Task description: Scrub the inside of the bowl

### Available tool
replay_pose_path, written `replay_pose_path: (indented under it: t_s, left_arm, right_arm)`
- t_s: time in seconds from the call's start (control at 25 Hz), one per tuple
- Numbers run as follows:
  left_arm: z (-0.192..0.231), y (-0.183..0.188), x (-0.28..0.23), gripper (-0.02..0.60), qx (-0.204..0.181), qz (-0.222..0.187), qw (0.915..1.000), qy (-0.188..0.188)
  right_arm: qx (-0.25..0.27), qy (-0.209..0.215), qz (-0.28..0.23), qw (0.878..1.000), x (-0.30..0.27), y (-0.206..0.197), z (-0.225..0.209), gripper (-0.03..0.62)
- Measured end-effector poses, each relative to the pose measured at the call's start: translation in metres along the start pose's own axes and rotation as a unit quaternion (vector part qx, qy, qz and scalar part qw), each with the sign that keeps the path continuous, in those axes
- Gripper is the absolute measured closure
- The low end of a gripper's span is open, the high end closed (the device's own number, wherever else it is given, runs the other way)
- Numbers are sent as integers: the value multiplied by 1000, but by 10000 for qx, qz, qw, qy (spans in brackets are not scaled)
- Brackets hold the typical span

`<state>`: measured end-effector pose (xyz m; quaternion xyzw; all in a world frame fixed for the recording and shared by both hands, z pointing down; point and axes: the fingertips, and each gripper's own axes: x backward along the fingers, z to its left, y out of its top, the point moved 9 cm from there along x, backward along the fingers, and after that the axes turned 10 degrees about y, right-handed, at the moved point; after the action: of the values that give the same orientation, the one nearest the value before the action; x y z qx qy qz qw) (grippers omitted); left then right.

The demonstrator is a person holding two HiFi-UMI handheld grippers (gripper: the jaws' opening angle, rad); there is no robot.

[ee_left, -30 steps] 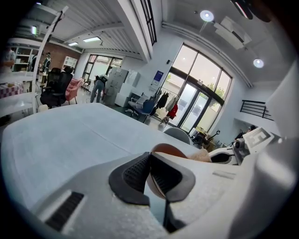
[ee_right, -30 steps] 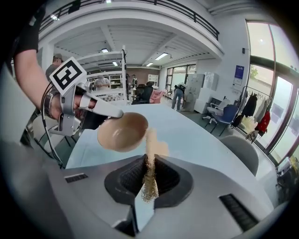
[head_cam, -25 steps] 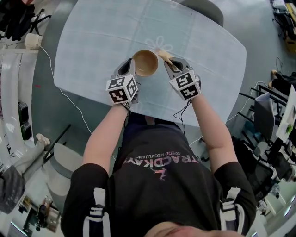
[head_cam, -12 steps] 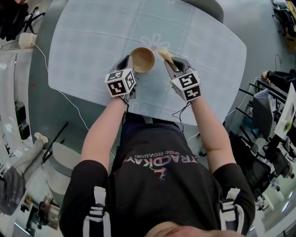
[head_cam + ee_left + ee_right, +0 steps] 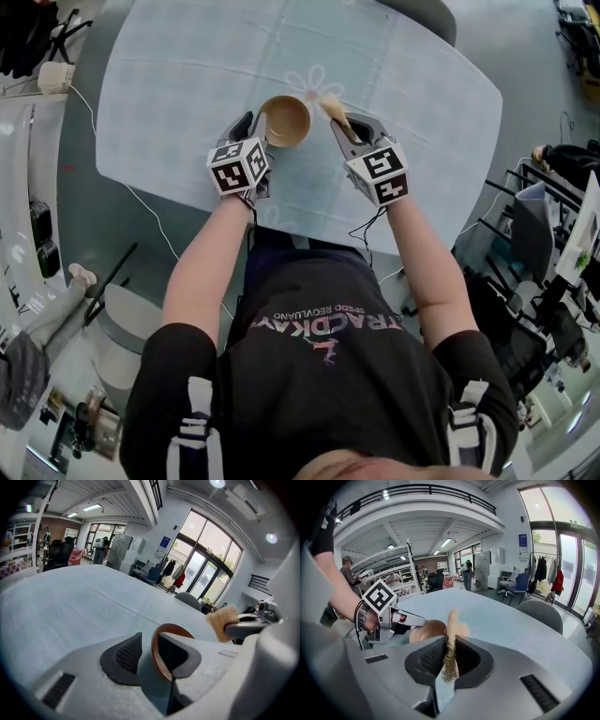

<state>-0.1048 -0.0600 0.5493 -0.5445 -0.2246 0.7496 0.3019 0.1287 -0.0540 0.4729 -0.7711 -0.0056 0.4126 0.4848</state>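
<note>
A small brown wooden bowl (image 5: 285,121) is on the pale blue table (image 5: 178,75). My left gripper (image 5: 256,127) is shut on its near-left rim, one jaw inside and one outside. In the left gripper view the bowl's rim (image 5: 156,656) stands edge-on between the pads. My right gripper (image 5: 340,125) is shut on a tan sponge (image 5: 331,106), which sticks out past the jaws just right of the bowl and apart from it. The right gripper view has the sponge (image 5: 450,641) pinched upright, with the bowl (image 5: 427,629) and left gripper (image 5: 401,619) beyond it to the left.
A grey chair (image 5: 424,21) stands at the table's far side. A thin cable (image 5: 141,202) runs off the table's left edge. Shelves and clutter line the floor at left, more chairs and gear at right (image 5: 548,216). A faint flower pattern (image 5: 314,82) marks the cloth beyond the bowl.
The left gripper and the bowl have shifted slightly left and away from me. The right gripper with the sponge has stayed nearly in place.
</note>
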Motion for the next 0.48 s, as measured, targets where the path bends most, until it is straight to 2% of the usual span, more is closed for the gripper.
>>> replay_pose_path:
  t_s: [0.28, 0.4, 0.48]
  left_arm:
    - [10, 5, 30, 476, 132, -326, 9991, 236]
    - [6, 15, 59, 539, 54, -659, 9974, 287]
    - [-2, 22, 78, 551, -131, -937, 9952, 238]
  right_arm:
    - [70, 20, -148, 9999, 12, 4, 4, 562]
    - [65, 58, -377, 9993, 26, 11, 9, 562]
    - [71, 63, -590, 9982, 38, 19, 12, 562]
